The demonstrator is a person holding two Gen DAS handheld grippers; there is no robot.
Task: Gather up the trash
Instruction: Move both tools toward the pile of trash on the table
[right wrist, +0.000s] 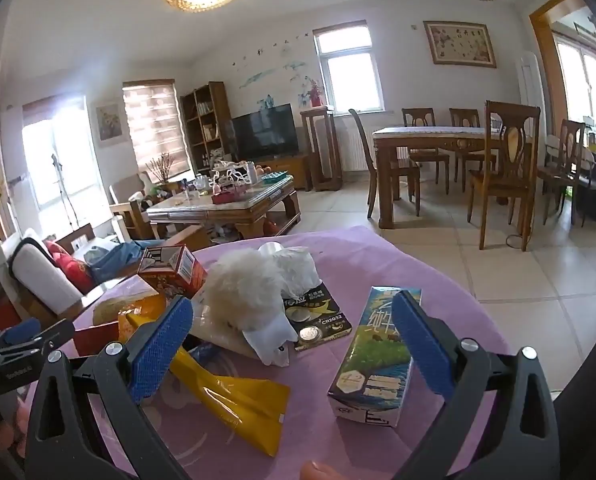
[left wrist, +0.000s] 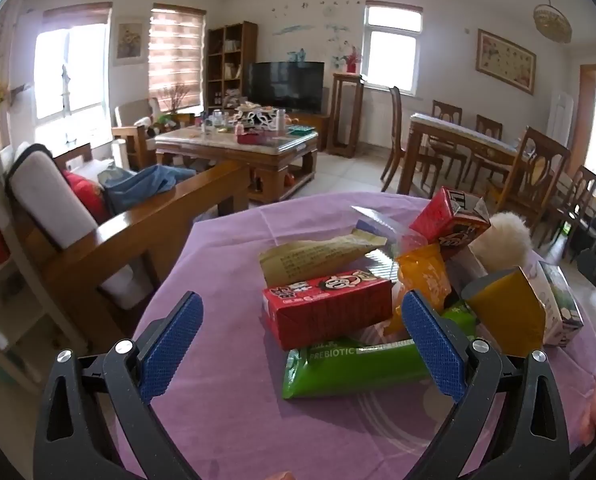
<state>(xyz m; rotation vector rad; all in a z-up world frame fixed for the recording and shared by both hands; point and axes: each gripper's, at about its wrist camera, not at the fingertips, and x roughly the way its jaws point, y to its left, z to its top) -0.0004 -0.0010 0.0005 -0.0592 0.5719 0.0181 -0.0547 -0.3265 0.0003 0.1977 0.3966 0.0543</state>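
Note:
A pile of trash lies on a round table with a purple cloth (left wrist: 226,248). In the left wrist view my left gripper (left wrist: 302,344) is open above the near side of the pile, with a red drink carton (left wrist: 326,308) and a green prebiotic pouch (left wrist: 354,368) between its blue pads. A tan paper bag (left wrist: 318,256), an orange wrapper (left wrist: 426,276) and a second red carton (left wrist: 450,220) lie behind. In the right wrist view my right gripper (right wrist: 292,344) is open over a yellow wrapper (right wrist: 234,396), a white fluffy ball (right wrist: 246,292), a battery card (right wrist: 318,320) and a blue-green milk carton (right wrist: 378,356).
A wooden sofa (left wrist: 110,216) with cushions stands left of the table. A cluttered coffee table (left wrist: 238,144) and a TV (left wrist: 284,84) are behind. A dining table with chairs (right wrist: 458,152) stands at the right on a tiled floor. My left gripper shows at the right view's left edge (right wrist: 14,344).

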